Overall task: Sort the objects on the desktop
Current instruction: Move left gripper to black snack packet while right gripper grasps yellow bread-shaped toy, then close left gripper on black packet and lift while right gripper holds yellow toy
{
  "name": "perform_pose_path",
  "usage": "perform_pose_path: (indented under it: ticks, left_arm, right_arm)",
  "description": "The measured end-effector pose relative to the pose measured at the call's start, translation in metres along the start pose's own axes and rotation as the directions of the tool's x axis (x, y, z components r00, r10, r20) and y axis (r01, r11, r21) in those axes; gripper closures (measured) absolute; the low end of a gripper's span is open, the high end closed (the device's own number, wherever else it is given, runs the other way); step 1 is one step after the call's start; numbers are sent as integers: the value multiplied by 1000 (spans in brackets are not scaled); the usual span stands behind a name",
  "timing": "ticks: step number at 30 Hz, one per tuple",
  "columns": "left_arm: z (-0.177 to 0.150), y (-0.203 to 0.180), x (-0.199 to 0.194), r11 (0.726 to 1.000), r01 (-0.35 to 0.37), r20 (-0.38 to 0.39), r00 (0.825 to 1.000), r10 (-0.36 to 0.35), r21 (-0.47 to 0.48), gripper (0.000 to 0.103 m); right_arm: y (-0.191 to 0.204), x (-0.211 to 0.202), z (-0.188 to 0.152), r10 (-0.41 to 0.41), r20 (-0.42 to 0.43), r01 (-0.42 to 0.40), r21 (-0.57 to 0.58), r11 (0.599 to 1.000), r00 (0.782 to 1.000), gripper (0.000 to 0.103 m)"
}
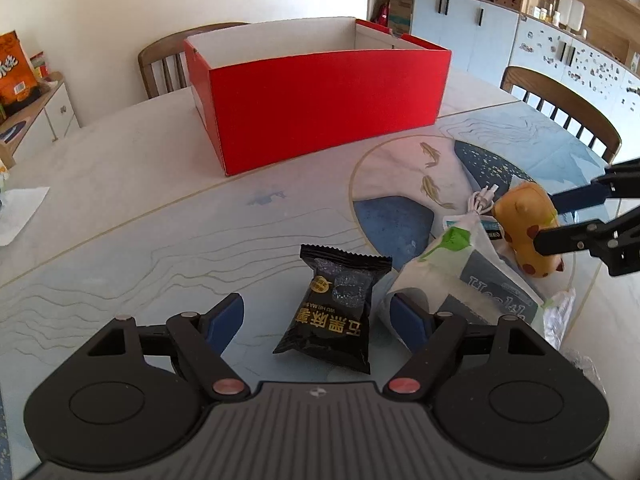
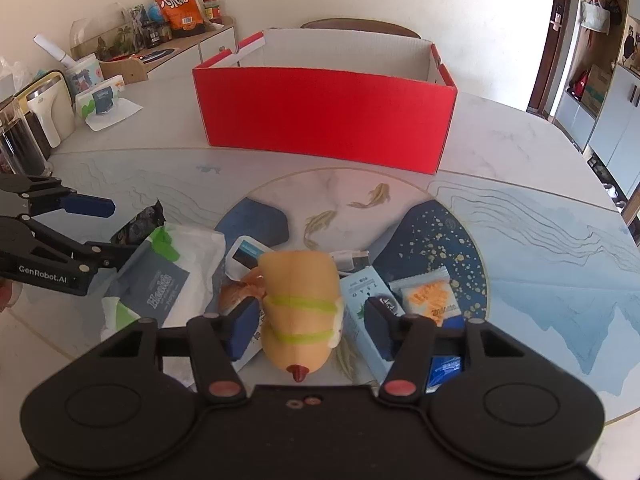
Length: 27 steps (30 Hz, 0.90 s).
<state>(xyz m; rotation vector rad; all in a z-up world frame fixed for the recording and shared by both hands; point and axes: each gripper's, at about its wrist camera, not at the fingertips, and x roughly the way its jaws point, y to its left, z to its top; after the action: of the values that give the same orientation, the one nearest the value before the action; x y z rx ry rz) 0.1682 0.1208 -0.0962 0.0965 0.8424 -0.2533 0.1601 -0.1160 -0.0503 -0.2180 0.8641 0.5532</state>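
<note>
Lying on the patterned surface [image 1: 120,216], a black snack packet [image 1: 334,308] is being framed by the left tongs [image 1: 318,320], whose blue pads are being held wide apart on each side of it, with a gap showing on both sides. A white and green tissue pack [image 1: 452,276] is being leaned just beside the right pad of these tongs.

The right tongs [image 2: 310,320] are being held around a yellow toy animal [image 2: 300,304] with green stripes on its underside. The toy is sitting between the two blue pads, but a small gap is being shown on each side, so it is not being squeezed. From the left wrist view, brown spots are being shown on the same toy [image 1: 524,228].

A pale blue box [image 2: 366,312], an orange and white snack packet [image 2: 430,296] and a white cable [image 1: 482,204] are being kept close around the toy. A big red box [image 2: 324,116] with a white inside is being left open at the back of the surface, well apart from the pile. Wooden chairs [image 1: 560,104] are being seen behind the surface.
</note>
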Motion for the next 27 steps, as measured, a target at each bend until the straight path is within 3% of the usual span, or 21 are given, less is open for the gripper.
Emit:
perform_pose_path:
  ticks: [4,9,15,27]
  left_arm:
    - [1,3,6,1000,1,-16,1000,-1,-15,29]
    - [-2,2,11,1000,5,-32,999,-6,-19,45]
    - [-3,-4,11,1000,1,-39,999,-2,-12,58]
    - [-5,-4,5,999,-7,-58,998,4,-49,66]
  right_arm:
    - [1,4,0,-1,-7,1,-1,1000,1000,46]
    - [4,7,0,-8,-11,8,-18,1000,1000,47]
    - [5,8,3,-7,-17,6,-26,1000,1000,57]
    - [9,5,5,-13,-21,12,-50,999,1000,60]
